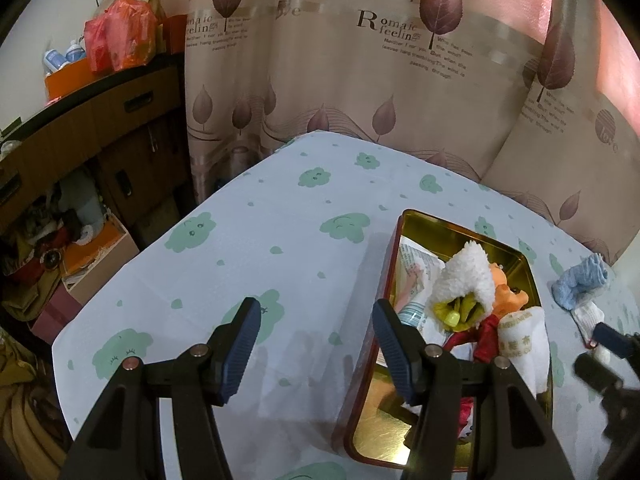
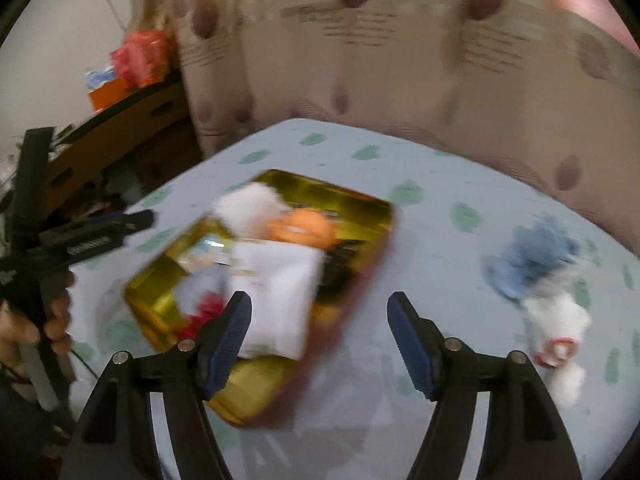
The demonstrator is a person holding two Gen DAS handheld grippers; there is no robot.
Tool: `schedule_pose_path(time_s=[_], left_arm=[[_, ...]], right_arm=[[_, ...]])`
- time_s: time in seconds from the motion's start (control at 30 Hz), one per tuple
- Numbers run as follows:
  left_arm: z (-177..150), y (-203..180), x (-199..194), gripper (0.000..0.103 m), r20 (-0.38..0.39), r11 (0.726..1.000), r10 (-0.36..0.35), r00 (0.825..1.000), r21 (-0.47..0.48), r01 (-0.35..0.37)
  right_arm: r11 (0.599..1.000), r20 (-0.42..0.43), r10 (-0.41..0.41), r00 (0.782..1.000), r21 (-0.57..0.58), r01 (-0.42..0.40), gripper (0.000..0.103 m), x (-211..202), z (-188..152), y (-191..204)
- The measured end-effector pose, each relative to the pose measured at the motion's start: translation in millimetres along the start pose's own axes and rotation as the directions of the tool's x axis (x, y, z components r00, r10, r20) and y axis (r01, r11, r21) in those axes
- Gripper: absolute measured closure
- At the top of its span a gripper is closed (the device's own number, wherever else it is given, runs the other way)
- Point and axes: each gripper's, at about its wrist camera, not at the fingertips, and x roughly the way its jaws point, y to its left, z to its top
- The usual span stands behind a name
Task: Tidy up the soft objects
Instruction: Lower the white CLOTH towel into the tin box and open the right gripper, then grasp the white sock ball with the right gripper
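A gold tin box (image 1: 524, 276) with red outer walls sits on the table, also in the right wrist view (image 2: 160, 280). It holds a doll with a white fluffy hood (image 1: 468, 276), a folded white cloth (image 1: 520, 340) and printed packets. A blue sock (image 1: 580, 284) and a white sock (image 1: 588, 314) lie on the cloth to the right of the box; the right wrist view shows them blurred as the blue sock (image 2: 532, 256) and the white sock (image 2: 560, 328). My left gripper (image 1: 316, 344) is open and empty at the box's left wall. My right gripper (image 2: 320, 336) is open and empty over the box's near right corner.
The table has a white cloth with green cloud prints (image 1: 240, 248). A leaf-print curtain (image 1: 360, 80) hangs behind it. A wooden cabinet (image 1: 100, 128) with bags on top and cluttered boxes on the floor (image 1: 80, 264) stand to the left.
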Motion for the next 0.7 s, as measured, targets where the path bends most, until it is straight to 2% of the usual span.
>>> schedule_pose_path(time_s=[0.17,0.4,0.53,0.7], left_arm=[[0,-1,-1,0.043,0.007,1.000,0.003,1.000,0.011,-0.003],[-1,-3,-2,0.043,0.015,1.000,0.010,1.000,0.029,-0.011],[-2,-5,-3,0.043,0.021,0.999,0.010,1.000,0.038,-0.011],[-2,-10,-5,0.043,0.036,0.998,-0.013,0.999,0.056,0.011]], right_arm=[[0.986,-0.019,-0.140,0.990,0.094,0.141,0.035,-16,-17,-69],[0.926,-0.090,-0.294,0.952,0.218,0.307,0.034,-29,-45,-155],[0.910,-0.136,-0.297,0.945,0.259,0.323,0.033,-23,-63,-183],[0.908,-0.157,-0.279,0.947,0.279,0.313,0.033,-9,-70,-190]])
